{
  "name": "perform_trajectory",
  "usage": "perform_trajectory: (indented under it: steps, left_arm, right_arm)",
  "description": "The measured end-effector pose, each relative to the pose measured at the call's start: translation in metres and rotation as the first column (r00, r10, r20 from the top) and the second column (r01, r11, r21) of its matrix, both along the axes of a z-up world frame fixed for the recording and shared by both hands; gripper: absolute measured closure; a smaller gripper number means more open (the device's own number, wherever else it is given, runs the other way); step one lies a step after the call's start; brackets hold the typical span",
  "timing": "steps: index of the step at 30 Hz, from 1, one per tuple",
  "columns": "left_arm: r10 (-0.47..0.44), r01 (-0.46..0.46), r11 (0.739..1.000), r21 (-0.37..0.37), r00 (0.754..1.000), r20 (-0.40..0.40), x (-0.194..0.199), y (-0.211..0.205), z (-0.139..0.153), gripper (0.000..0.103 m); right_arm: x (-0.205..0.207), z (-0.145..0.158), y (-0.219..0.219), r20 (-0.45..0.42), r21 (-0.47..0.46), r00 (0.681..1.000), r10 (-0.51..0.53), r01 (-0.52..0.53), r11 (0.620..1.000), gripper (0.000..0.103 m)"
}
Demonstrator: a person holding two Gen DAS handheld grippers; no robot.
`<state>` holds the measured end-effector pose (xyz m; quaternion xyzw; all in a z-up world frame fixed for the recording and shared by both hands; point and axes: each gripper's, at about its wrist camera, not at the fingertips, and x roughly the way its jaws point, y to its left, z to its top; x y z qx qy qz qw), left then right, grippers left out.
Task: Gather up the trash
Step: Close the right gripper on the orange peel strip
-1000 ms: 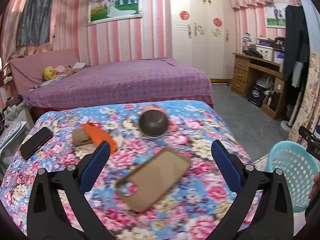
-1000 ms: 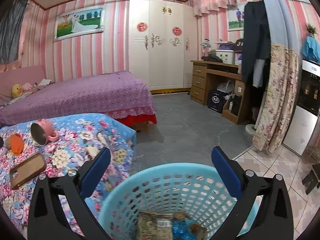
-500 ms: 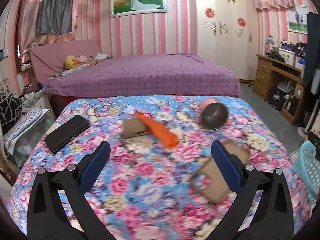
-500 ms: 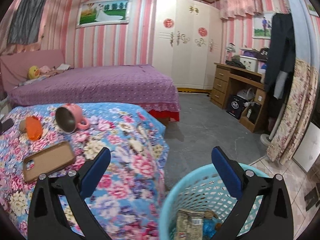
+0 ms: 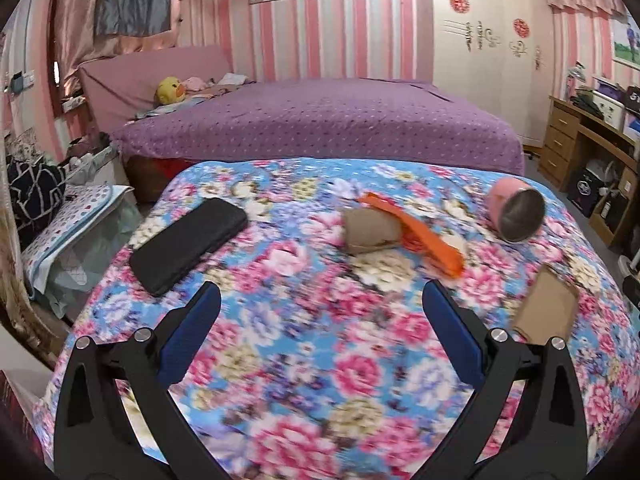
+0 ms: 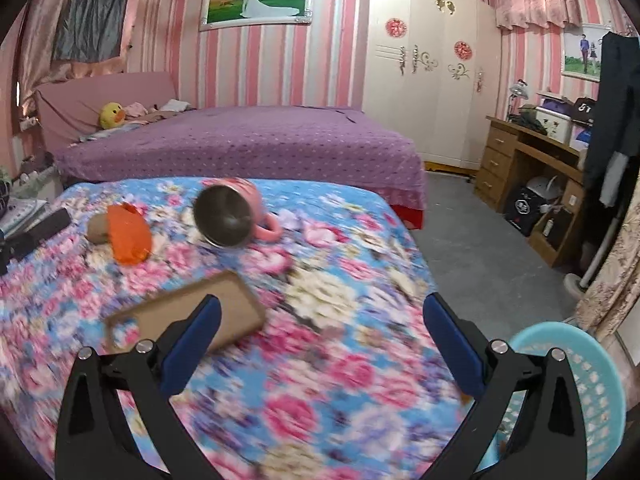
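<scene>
We hold the left gripper (image 5: 320, 320) and right gripper (image 6: 318, 320) spread wide, holding nothing, over a floral-covered table (image 5: 320, 360). Ahead of the left gripper lie an orange wrapper (image 5: 416, 236) touching a brown wrapper (image 5: 370, 232); a black phone (image 5: 188, 246) ahead-left. Beyond stands a purple bed (image 6: 240, 144). A blue basket (image 6: 576, 392) sits beside our right gripper's right finger.

Pink striped walls (image 6: 256, 64), a purple bed (image 6: 248, 144), a white wardrobe (image 6: 424, 92), a wooden desk (image 6: 520, 160) on grey floor (image 6: 472, 240).
</scene>
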<state>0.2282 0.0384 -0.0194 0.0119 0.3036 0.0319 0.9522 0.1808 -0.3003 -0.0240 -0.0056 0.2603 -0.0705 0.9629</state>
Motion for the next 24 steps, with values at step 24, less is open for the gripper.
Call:
perform_trajectory:
  steps: [24]
  left_arm:
    - [0.080, -0.080, 0.997, 0.013, 0.994, -0.080, 0.072, 0.048, -0.006, 0.005]
  right_arm:
    - [0.153, -0.035, 0.171, -0.248, -0.044, 0.912, 0.328, -0.349, 0.936, 0.021]
